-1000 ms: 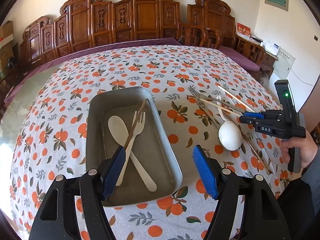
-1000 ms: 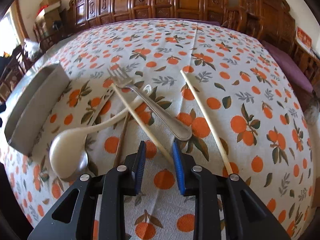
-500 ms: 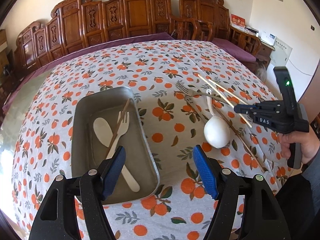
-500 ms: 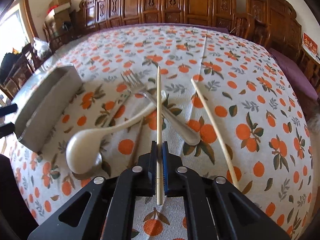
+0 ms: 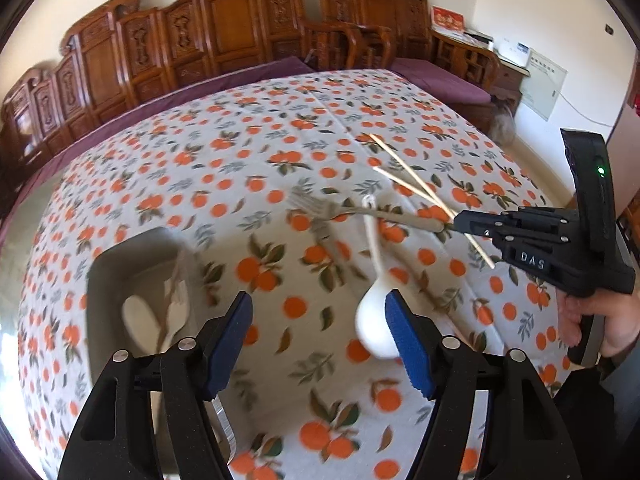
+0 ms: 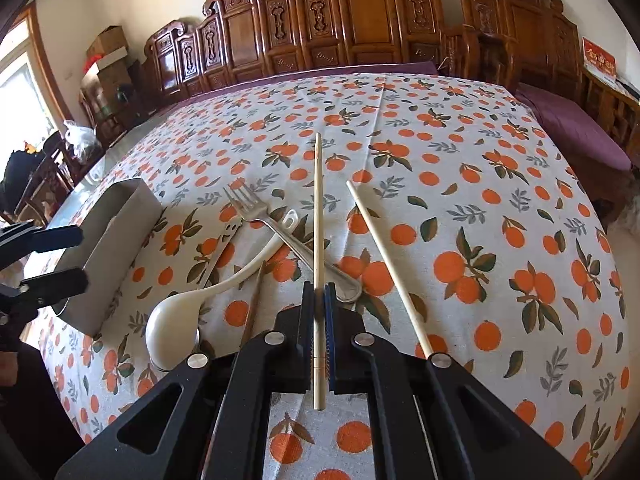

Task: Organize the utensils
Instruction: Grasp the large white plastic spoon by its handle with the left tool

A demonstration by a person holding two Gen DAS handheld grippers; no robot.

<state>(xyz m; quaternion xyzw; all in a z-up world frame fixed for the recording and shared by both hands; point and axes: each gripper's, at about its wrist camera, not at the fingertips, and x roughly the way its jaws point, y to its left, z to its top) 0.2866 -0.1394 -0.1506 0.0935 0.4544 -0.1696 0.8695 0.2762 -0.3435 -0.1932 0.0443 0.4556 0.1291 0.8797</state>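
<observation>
My right gripper [image 6: 319, 300] is shut on a pale wooden chopstick [image 6: 318, 216] and holds it above the table, pointing away. It shows in the left wrist view [image 5: 456, 222] at the right. On the cloth below lie a second pale chopstick [image 6: 384, 256], a metal fork [image 6: 288, 236], a white ladle-shaped spoon [image 6: 188, 312], a dark chopstick [image 6: 254, 304] and a metal utensil with a cut-out face [image 6: 224, 248]. My left gripper [image 5: 318, 328] is open and empty between the grey metal tray [image 5: 104, 280] and the white spoon [image 5: 374, 320]. The tray holds a pale spoon [image 5: 138, 320], a fork and a dark chopstick.
Carved wooden chairs [image 6: 360, 12] ring the far side of the round table, which wears an orange-print cloth [image 6: 500, 200]. A purple cushioned bench [image 6: 572, 124] runs at the right. The tray [image 6: 108, 248] stands at the table's left side.
My right gripper closed on the pale chopstick and lifted it off the pile. My left gripper swung right, away from the tray toward the white spoon, staying open.
</observation>
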